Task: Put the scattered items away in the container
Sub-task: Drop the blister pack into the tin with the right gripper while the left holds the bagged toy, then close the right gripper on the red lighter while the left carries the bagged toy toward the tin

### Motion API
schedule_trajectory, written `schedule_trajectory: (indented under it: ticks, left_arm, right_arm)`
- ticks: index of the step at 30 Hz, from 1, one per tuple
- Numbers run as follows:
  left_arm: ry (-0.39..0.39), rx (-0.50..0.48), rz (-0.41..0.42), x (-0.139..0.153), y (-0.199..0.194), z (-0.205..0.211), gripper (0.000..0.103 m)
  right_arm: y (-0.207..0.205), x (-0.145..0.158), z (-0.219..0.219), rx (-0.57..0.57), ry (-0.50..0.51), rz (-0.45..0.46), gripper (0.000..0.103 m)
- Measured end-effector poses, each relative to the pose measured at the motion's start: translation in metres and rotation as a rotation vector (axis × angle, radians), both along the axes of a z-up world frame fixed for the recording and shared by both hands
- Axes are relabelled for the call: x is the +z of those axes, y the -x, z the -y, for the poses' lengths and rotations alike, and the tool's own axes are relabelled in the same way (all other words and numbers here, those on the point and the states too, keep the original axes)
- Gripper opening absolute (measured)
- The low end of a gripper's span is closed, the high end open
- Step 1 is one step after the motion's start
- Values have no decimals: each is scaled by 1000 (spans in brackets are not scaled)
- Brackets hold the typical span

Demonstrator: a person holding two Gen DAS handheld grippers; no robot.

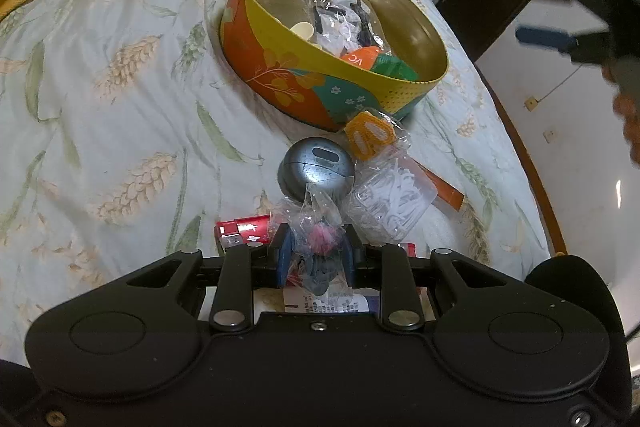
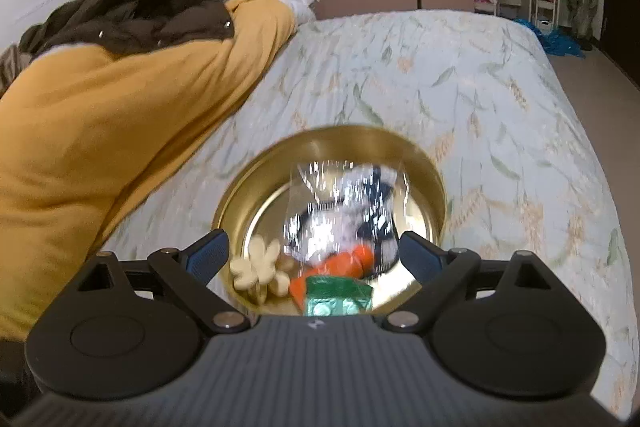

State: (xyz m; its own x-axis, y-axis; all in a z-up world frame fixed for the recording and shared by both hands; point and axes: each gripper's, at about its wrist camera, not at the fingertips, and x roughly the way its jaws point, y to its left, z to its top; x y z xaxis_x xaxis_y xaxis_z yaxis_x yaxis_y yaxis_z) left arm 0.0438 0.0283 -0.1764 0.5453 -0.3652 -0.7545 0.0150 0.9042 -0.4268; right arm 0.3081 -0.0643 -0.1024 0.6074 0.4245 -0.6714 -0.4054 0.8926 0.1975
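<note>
A round orange and yellow tin (image 1: 280,67) stands open on the bed; it holds a clear bag, a cream flower clip, an orange packet and a green packet. My left gripper (image 1: 318,251) is shut on a clear plastic bag (image 1: 320,223) with a pink pompom inside, near the bed. Beyond it lie a grey round gadget (image 1: 316,171), a bag of white bits (image 1: 394,197), a bagged orange clip (image 1: 370,135) and a red packet (image 1: 244,229). My right gripper (image 2: 316,255) is open and empty above the tin (image 2: 240,195); it also shows in the left wrist view (image 1: 552,39).
The bed has a pale leaf-print cover (image 1: 100,87). A yellow blanket (image 2: 100,131) with a dark jacket (image 2: 132,15) lies at the bed's left side. The bed's wooden edge (image 1: 532,167) runs on the right, with floor beyond.
</note>
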Motion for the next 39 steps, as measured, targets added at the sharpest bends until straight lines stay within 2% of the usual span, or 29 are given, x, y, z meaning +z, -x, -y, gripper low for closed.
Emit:
schedule_trajectory:
  ticks: [8, 16, 21, 26, 30, 34, 39]
  left_arm:
    - [-8, -4, -3, 0, 1, 2, 24]
    - [-24, -2, -9, 0, 0, 4, 24]
    - [-30, 1, -13, -1, -1, 4, 24]
    - [-35, 1, -17, -1, -1, 5, 24]
    - [-34, 3, -18, -1, -2, 4, 24]
    - [-31, 7, -16, -1, -1, 4, 24]
    - [-29, 7, -16, -1, -1, 3, 24]
  right_arm:
    - [39, -25, 15, 159, 14, -14, 100]
    - [59, -37, 25, 301, 24, -20, 100]
    - [81, -53, 15, 482, 125, -12, 100]
    - [99, -74, 5, 662, 183, -56, 100]
    - [109, -92, -9, 784, 292, -74, 100]
    - [110, -111, -19, 861, 365, -106, 100]
    - [113, -123, -30, 915, 407, -113, 100]
